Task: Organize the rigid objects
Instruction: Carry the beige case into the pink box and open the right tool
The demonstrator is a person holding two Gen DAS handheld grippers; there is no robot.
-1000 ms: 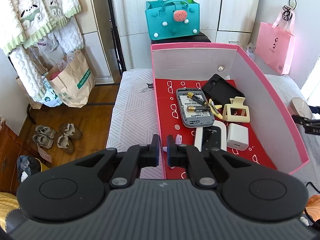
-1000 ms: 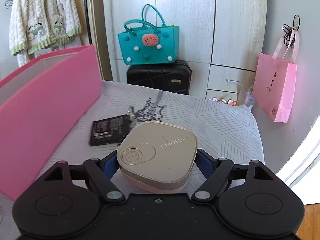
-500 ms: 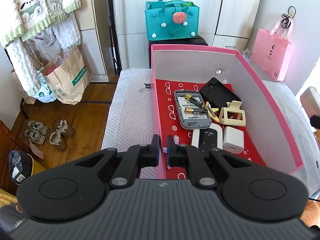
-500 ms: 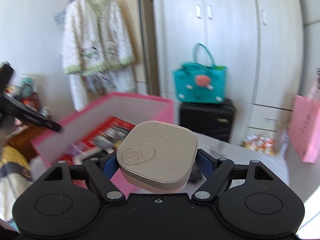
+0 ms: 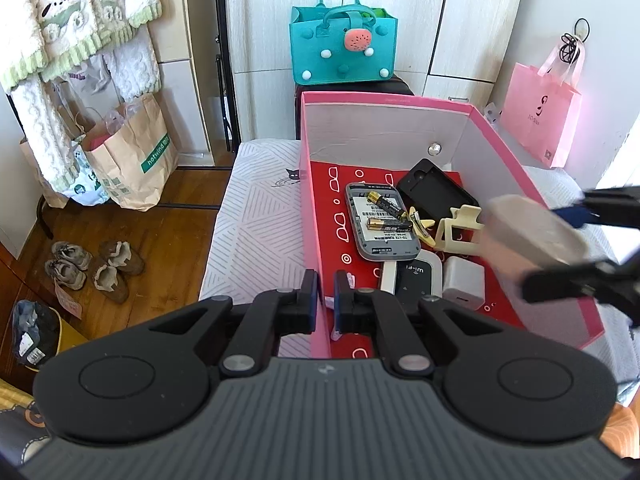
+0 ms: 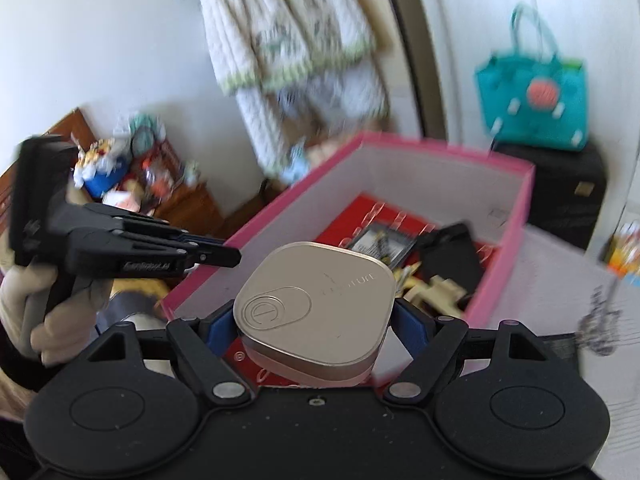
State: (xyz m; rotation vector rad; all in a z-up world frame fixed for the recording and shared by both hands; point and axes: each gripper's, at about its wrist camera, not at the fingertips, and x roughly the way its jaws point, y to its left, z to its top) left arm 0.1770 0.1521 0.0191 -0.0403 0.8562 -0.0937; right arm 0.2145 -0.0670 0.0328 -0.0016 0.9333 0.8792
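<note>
A pink box [image 5: 308, 208] with a red floor stands on the bed. My left gripper [image 5: 326, 296] is shut on its near left wall, which also shows in the right wrist view [image 6: 236, 258]. My right gripper [image 6: 316, 320] is shut on a champagne-coloured square case [image 6: 316, 304]; the blue pads [image 6: 218, 326] press its sides. In the left wrist view that case [image 5: 532, 232] hangs blurred over the box's right wall. Inside the box lie a grey device [image 5: 380, 224] with two batteries [image 5: 386, 204], a black case [image 5: 436, 192], a cream claw clip [image 5: 456, 228], a white charger [image 5: 464, 280] and a wifi unit [image 5: 416, 280].
The bed cover [image 5: 256, 232] is white with line patterns. Behind the box a teal bag [image 5: 344, 48] sits on a black suitcase. A pink paper bag [image 5: 540, 120] hangs at the right; a brown paper bag [image 5: 132, 156] and shoes [image 5: 92, 264] are on the wooden floor at the left.
My right gripper has swung up and to the left with the case, from above the bed cover to over the box. The left gripper has stayed shut on the box wall.
</note>
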